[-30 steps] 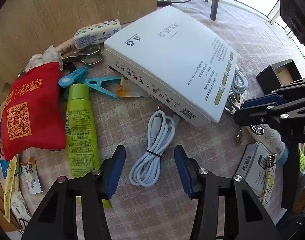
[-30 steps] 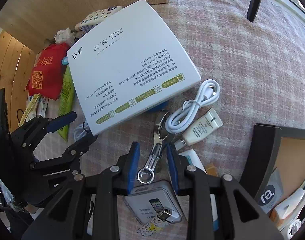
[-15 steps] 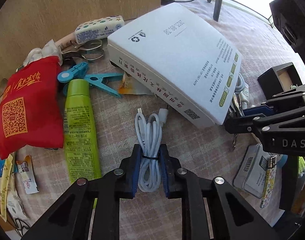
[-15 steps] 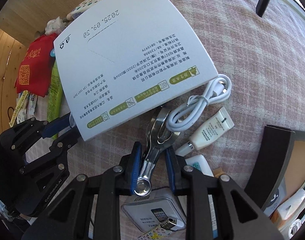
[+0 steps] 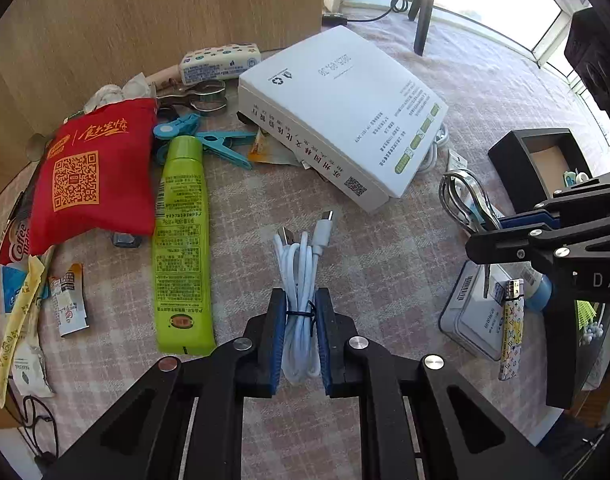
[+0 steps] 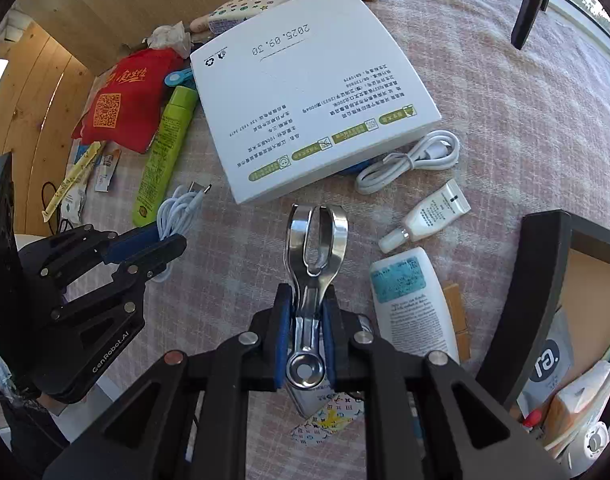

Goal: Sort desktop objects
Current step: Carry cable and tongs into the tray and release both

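Lying between jaws: cable (image 5: 301, 276); clip (image 6: 314, 264)

Bright daylight from blown-out windows at top right, sharp focus, heavy fisheye warping, dark vignetted corners

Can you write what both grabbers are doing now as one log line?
left gripper: shut on white cable | right gripper: shut on metal clip | both lifted over table

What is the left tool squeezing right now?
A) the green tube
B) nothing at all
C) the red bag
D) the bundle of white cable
D: the left tool has both pads pressed against the bundle of white cable, while the green tube and the red bag lie untouched off to its side.
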A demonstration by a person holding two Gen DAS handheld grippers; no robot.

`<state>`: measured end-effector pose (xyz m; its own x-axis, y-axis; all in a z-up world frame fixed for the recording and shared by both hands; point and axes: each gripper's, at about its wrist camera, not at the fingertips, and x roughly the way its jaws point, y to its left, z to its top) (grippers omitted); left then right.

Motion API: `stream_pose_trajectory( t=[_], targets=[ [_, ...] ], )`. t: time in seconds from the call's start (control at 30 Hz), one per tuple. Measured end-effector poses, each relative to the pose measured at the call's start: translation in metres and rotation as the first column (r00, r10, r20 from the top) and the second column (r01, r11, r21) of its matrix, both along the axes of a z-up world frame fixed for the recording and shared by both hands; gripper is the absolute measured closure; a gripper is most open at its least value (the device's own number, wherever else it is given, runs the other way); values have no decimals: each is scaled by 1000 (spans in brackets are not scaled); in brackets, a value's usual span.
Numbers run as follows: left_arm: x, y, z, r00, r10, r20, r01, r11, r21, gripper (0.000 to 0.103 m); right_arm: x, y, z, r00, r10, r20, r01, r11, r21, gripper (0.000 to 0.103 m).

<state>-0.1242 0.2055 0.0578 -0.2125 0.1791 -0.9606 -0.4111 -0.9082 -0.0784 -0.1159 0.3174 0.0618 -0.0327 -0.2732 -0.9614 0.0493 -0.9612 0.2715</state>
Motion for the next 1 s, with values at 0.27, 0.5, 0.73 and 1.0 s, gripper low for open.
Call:
stream_pose_trajectory(
  t=[0.27, 0.5, 0.73, 1.0],
  targets=[
    [13, 18, 33, 999, -32, -41, 34, 998, 43, 89, 25, 29, 28, 998, -13, -63, 14, 1000, 5, 89],
    [29, 73, 51, 989, -132, -61, 138, 986, 97, 89, 29, 117, 53, 992, -83, -96, 90, 993, 73, 89],
    [55, 150, 65, 963, -261, -65, 268, 953, 142, 89, 64, 205, 67, 970, -211, -122, 227, 965, 129, 89],
    [88, 231, 77, 915, -396, -75, 403, 899, 170, 89, 107, 284, 77, 918, -371, -142, 388, 913, 129, 89]
  ],
)
